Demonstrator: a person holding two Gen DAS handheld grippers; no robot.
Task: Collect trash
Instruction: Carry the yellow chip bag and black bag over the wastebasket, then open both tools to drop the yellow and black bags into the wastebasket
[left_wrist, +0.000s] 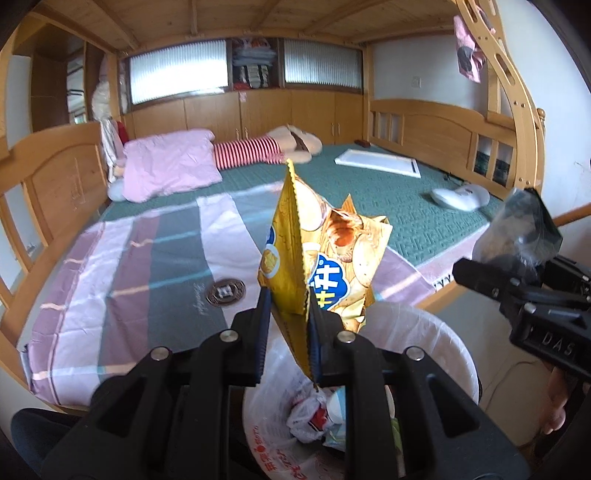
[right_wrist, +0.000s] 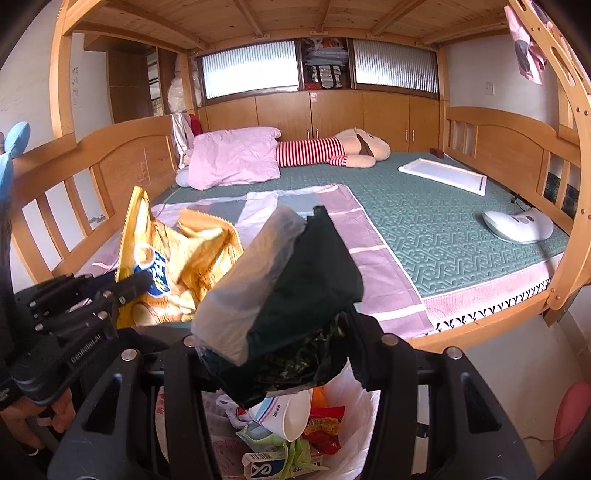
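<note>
A yellow chip bag (left_wrist: 325, 258) stands upright between the fingers of my left gripper (left_wrist: 288, 314), which is shut on its crimped seam, right above a bin lined with a white plastic bag (left_wrist: 436, 339). In the right wrist view the same chip bag (right_wrist: 177, 258) and the left gripper (right_wrist: 122, 291) appear at the left. My right gripper (right_wrist: 273, 354) is shut on a dark green and clear snack wrapper (right_wrist: 288, 291), held over the bin (right_wrist: 351, 443), which holds several wrappers and cartons. The right gripper (left_wrist: 517, 291) with its wrapper (left_wrist: 524, 229) shows at the right edge of the left wrist view.
Beyond the bin lies a wooden-framed bed (right_wrist: 480, 321) with a green mattress, a striped pink sheet (left_wrist: 129, 266), a pink pillow (left_wrist: 166, 162), a plush toy (right_wrist: 351, 147), a white board (right_wrist: 443, 173) and a white device (right_wrist: 517, 225). A hand (right_wrist: 33, 417) grips the left tool.
</note>
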